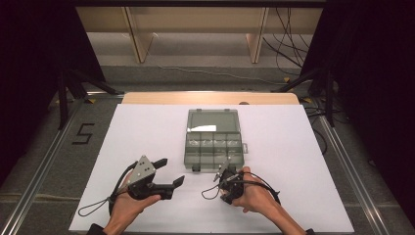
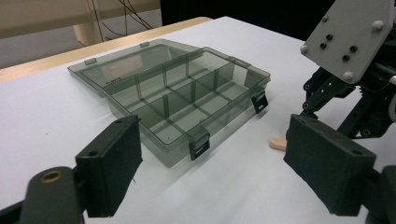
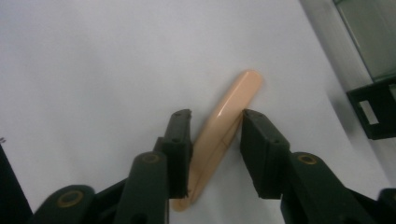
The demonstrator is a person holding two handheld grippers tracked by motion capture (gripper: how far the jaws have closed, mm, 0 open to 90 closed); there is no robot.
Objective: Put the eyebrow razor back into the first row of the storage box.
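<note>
Right tongs [image 3: 215, 135] pointed down at the white bench [image 1: 147, 132], just in front of the near edge of the box. Jaws part-closed around a slim, peach-coloured plastic piece [image 3: 224, 135] with rounded ends, lying flat on the bench. The piece ran diagonally between the jaws; the pads sat at its sides, and whether they pressed on it could not be told. In the left gripper view one end of the piece [image 2: 278, 143] showed on the bench beside the right tongs [image 2: 327, 116].

Left tongs [image 2: 205, 170] were held low over the bench to the left, well apart from the piece, jaws wide open with nothing between them, aimed toward the box.

Smoky grey transparent plastic compartment box [image 1: 214, 147] lay mid-bench with its lid [image 1: 213, 121] folded flat open behind it. Black latches [image 2: 200, 148] hung at its front edge.
</note>
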